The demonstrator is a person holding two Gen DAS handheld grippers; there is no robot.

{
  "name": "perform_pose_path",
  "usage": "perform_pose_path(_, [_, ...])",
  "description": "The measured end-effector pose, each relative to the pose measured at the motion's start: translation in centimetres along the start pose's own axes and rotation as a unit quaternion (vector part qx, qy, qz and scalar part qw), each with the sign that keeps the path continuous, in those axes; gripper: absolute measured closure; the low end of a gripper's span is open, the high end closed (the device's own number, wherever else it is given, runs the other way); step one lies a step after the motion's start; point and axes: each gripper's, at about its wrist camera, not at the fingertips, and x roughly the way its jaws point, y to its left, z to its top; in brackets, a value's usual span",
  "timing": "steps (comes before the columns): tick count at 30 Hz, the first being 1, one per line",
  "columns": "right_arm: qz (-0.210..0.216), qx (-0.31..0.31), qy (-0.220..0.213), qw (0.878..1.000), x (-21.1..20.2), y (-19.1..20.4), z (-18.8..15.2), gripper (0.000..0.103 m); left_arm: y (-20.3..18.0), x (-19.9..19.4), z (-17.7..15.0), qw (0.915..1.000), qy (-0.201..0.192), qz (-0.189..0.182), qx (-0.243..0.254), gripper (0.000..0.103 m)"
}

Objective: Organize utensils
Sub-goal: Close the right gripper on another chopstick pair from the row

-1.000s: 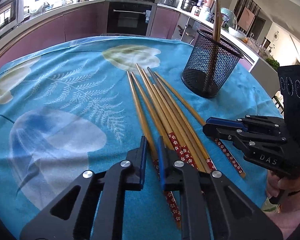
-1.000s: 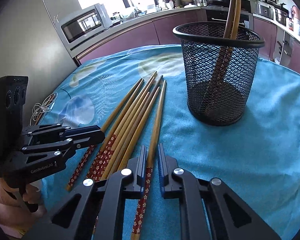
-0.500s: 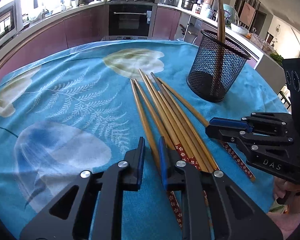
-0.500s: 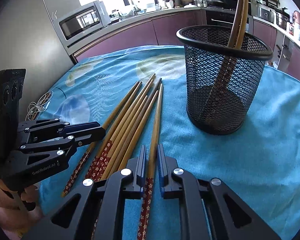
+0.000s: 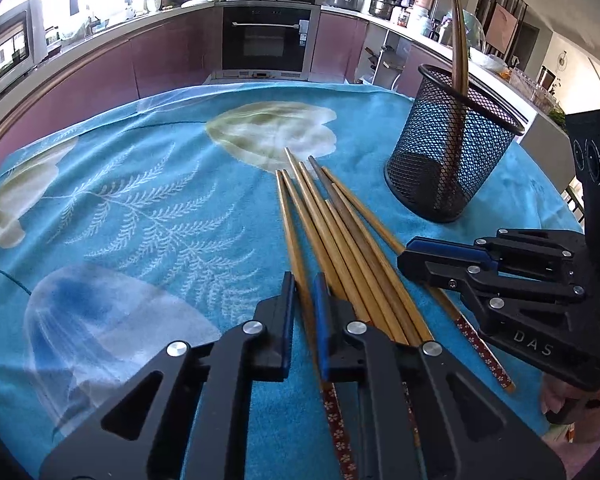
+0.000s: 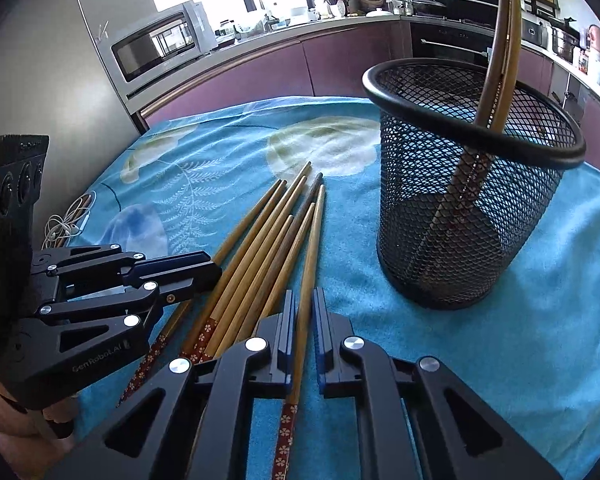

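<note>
Several wooden chopsticks (image 5: 340,232) with red flowered ends lie in a row on the blue cloth; they also show in the right wrist view (image 6: 268,240). A black mesh holder (image 5: 448,152) stands upright at the right with two chopsticks in it; it also shows in the right wrist view (image 6: 472,184). My left gripper (image 5: 304,292) is shut on the leftmost chopstick (image 5: 292,232), low at the cloth. My right gripper (image 6: 305,304) straddles the rightmost chopstick (image 6: 312,240), its jaws nearly closed on it.
The table has a blue cloth (image 5: 140,208) with leaf prints. A white cable (image 6: 66,224) lies at the left table edge. Kitchen counters, an oven (image 5: 266,38) and a microwave (image 6: 160,46) stand behind the table.
Both grippers have moved forward along their chopsticks toward the holder. The chopsticks stay on the cloth.
</note>
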Motion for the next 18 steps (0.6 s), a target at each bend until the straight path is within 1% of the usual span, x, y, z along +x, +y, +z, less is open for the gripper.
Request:
perform_pose_path(4, [0.009, 0.011, -0.006, 1.0, -0.4, -0.4, -0.1, 0.097, 0.3, -0.4, -0.2, 0.9999, -0.004, -0.005, -0.016, 0.095])
perform_pose_path(10, [0.033, 0.021, -0.017, 0.999, -1.6, -0.7, -0.2, 0.097, 0.5, -1.6, -0.6, 0.9995, -0.01, -0.02, -0.025, 0.096])
perform_pose_path(15, [0.045, 0.017, -0.008, 0.999, -1.8, -0.5, -0.6, 0.097, 0.2, -2.2, -1.3, 0.9988, -0.005, -0.04, -0.027, 0.095])
perform_pose_path(18, [0.043, 0.013, 0.002, 0.999, -1.6, -0.4, -1.0, 0.097, 0.0, -2.2, -1.9, 0.9989, 0.002, -0.042, -0.022, 0.095])
